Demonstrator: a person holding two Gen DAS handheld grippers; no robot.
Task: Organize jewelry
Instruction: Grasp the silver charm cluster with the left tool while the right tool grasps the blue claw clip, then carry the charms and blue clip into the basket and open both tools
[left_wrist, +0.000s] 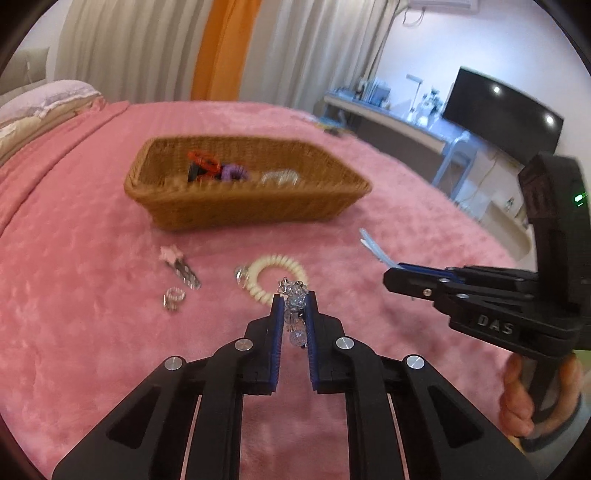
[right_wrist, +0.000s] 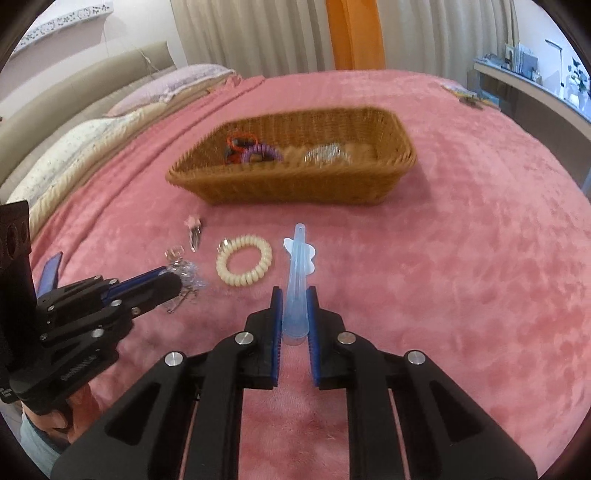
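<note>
Right wrist view shows right tongs (right_wrist: 294, 295) closed on a light, stiff hair clip (right_wrist: 297, 280), left tongs (left_wrist: 294, 301) pinching a delicate bead bracelet (left_wrist: 293, 295).

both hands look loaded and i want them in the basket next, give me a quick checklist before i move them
1. Left gripper shut on the clear beaded piece: ok.
2. Right gripper shut on the light blue hair clip: ok.
3. Beaded piece free of the cream coil hair tie: cannot tell; they overlap in the left wrist view.
4. Wicker basket upright, open top facing up: ok.
5. Free floor space in the basket: ok, beside the purple coil tie and clear coil.
6. Path over the pink blanket to the basket unobstructed: ok.
</note>
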